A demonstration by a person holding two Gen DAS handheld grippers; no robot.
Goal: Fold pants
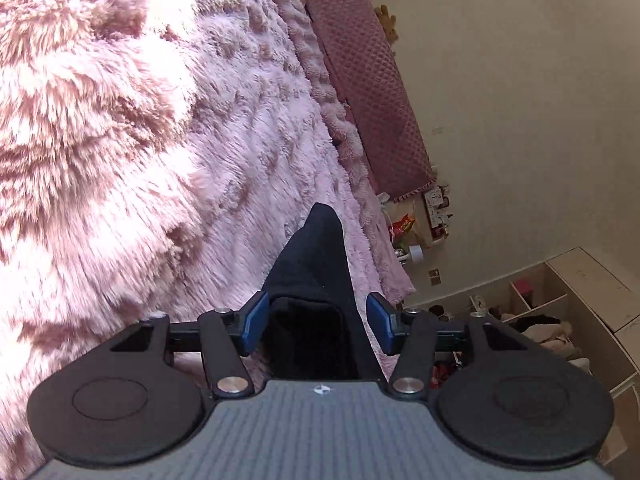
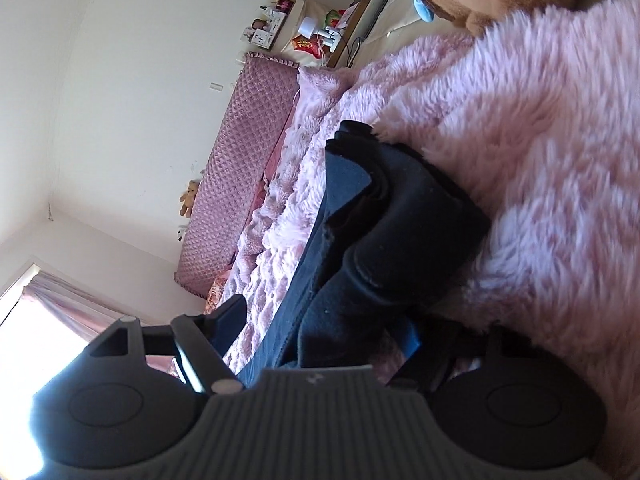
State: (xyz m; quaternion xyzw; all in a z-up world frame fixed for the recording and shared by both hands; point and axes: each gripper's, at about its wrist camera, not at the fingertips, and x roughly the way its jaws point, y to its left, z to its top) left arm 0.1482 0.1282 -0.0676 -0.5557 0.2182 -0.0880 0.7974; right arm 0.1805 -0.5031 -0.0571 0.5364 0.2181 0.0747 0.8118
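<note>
The near end of the dark pants [image 1: 316, 264] was hidden under the body of the left tongs [image 1: 316, 322], so how far the cloth ran back toward the hand could not be seen. What showed was one tapering fold of black cloth lying on the pink fluffy blanket [image 1: 140, 128] of the bed, its tip pointing away from the camera. The two blue pads [image 1: 253, 322] stood apart on either side of that fold with a gap at each side, so the left tongs were open around the pants and not pressing on them.

In the right wrist view the pants [image 2: 400, 216] lay in a bunched roll of several layers on the same blanket [image 2: 540, 140], with a flat navy strip running down to the right tongs [image 2: 316, 332]. How many layers the roll had was hard to make out. Only one finger [image 2: 228, 320] of the right tongs was clear; the other was mostly covered by cloth, with a blue sliver showing. The jaws stood wide, with cloth between them, and nothing showed them clamping it.

Behind the bed ran one quilted pink headboard [image 2: 240, 168], with one small teddy bear [image 2: 188, 199] beside it. A cluttered bedside shelf [image 2: 296, 28] was too small to count its things
</note>
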